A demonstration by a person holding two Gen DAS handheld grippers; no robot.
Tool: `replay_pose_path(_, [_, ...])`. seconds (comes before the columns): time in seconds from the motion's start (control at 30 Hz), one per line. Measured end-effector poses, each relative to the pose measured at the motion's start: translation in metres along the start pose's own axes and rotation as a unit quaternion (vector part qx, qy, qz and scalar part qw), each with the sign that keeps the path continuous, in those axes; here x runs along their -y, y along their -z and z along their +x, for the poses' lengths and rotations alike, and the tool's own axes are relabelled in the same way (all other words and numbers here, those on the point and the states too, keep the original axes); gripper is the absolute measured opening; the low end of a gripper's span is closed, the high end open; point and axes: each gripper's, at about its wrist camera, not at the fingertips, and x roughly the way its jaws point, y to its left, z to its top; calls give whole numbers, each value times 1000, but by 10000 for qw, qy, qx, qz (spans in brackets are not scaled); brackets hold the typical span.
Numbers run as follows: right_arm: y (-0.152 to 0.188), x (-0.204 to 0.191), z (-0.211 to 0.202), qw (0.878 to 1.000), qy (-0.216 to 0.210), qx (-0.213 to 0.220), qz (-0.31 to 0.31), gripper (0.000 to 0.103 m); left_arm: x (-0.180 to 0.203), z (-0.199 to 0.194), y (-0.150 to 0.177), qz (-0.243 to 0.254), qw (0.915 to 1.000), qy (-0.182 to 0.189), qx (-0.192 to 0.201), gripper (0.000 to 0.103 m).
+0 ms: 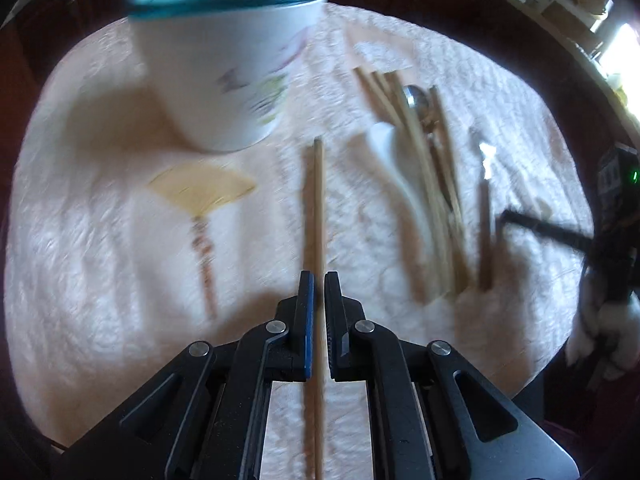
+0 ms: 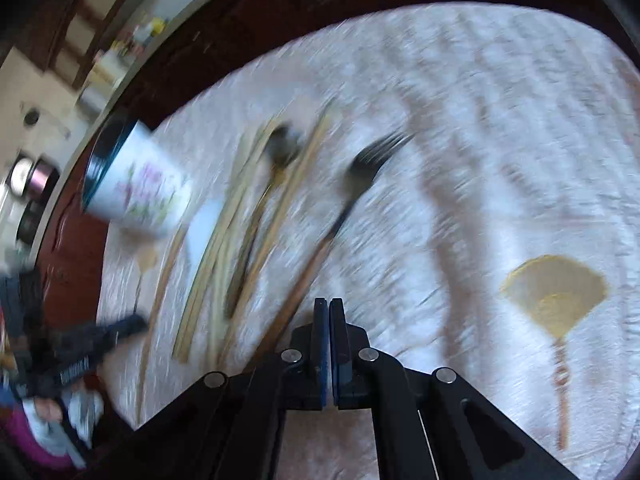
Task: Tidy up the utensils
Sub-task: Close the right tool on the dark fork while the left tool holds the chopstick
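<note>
A single wooden chopstick runs straight between the pads of the left gripper, which is clamped on it; its far tip points toward the base of the white floral cup, held above the cloth rather than lying on it. The cup, rimmed in teal, stands on the pale quilted tablecloth; its inside is out of sight, so what it holds cannot be told. To the right of the held chopstick lies a loose heap: a bundle of chopsticks too blurred to count, one metal spoon among them, one white ceramic spoon beside them, and one fork with a wooden handle at the outer edge. The right gripper has its jaws pressed together with nothing seen between them, and the fork's handle passes just to its left. Two yellow fan motifs with stems mark the cloth, one near the cup, one well apart from the heap.
</note>
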Motion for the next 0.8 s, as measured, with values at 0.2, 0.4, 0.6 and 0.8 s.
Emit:
replay_pose_path(0.2, [-38,21,6,9985,40,377,390,35,-6,-2,-17,5,9996,-116,247,27])
replay_pose_path(0.4, [-68,47,22,9941,-522,481,821,34,0,19,-52,178,9986,-392,315,33])
replay_pose_path(0.6, [-73,37,24,9969,-550,363,423,12,13,45,-66,579,9964,-623,-17,7])
replay_pose_path(0.8, [-64,16,-11,9956,-574,722,129,7,3,6,-61,541,9982,-38,237,6])
